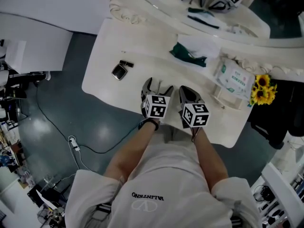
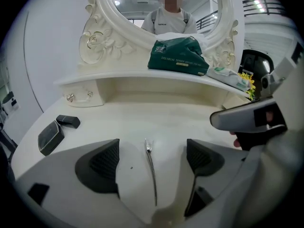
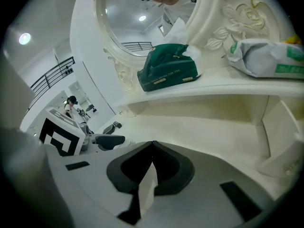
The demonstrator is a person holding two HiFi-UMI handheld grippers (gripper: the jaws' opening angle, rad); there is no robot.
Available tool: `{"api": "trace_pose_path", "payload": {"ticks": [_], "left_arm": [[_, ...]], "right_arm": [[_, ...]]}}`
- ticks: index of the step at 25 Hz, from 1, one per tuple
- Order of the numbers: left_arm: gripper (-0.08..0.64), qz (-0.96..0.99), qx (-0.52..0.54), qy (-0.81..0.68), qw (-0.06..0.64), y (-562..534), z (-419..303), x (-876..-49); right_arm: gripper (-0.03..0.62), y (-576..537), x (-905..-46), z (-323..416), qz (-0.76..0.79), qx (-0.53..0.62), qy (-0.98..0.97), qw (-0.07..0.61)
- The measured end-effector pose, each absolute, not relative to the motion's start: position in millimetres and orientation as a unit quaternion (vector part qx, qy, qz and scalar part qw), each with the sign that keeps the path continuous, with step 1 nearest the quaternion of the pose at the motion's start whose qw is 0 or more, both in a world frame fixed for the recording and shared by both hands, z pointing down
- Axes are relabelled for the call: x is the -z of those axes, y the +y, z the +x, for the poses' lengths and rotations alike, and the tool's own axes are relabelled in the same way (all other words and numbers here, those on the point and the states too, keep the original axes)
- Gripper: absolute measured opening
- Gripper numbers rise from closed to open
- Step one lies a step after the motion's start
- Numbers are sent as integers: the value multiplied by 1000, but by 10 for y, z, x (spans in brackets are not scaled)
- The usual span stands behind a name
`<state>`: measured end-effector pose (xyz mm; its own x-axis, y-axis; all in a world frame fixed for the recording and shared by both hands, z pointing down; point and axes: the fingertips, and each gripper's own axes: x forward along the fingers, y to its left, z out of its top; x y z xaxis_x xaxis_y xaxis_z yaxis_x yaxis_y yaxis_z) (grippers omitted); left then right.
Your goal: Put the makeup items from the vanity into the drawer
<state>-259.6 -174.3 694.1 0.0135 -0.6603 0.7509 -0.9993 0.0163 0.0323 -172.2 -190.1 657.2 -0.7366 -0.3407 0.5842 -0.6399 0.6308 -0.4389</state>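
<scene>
On the white vanity top (image 1: 109, 87) lies a thin silver metal tool (image 2: 151, 167), lengthwise between the wide-apart jaws of my left gripper (image 2: 152, 145). Its dark pads (image 2: 107, 165) do not touch the tool, so the gripper is open. A black-and-silver compact (image 2: 51, 137) (image 1: 118, 71) and a small black case (image 2: 69, 121) (image 1: 126, 63) rest further left. My right gripper (image 3: 152, 146) (image 1: 187, 90) hovers just right of the left gripper (image 1: 158, 85), its jaws meeting at the tips with nothing in them. No drawer can be made out.
A green tissue pack (image 1: 188, 55) (image 2: 178, 56) and a white-green wipes pack (image 1: 235, 77) (image 3: 268, 56) sit on the raised back shelf under the oval mirror (image 2: 166, 8). Sunflowers (image 1: 263, 89) stand at the right end. A cable (image 1: 76, 146) trails on the grey floor.
</scene>
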Motion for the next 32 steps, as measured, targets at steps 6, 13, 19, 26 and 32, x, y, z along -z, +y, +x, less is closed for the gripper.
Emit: {"api": "trace_pose_path", "payload": {"ticks": [6,13,19,26,32], "left_arm": [[373,650,-280,-640,298,-1755,-2560,-6918],[249,651,-273,-642,299,-1768,-2528,-6911],[108,641,-266,-655,298,-1782,-2639,-6899],[46,636,-266,-658,305,-1761,-2677,-6910],[44,634,-252,-660,313,-1750,-2625,-6800]], "right_arm": [[12,-1882,-6554,-1716,278,-322,-876,229],[12,-1891,-6527,-1648,281,-321,-876,224],[12,-1865,-6497,-1623,278,-320,-878,221],[12,-1822,-6457,-1549,277,-320,-880,216],[12,-1827,-6389,-1399,285,-318,-880,206]]}}
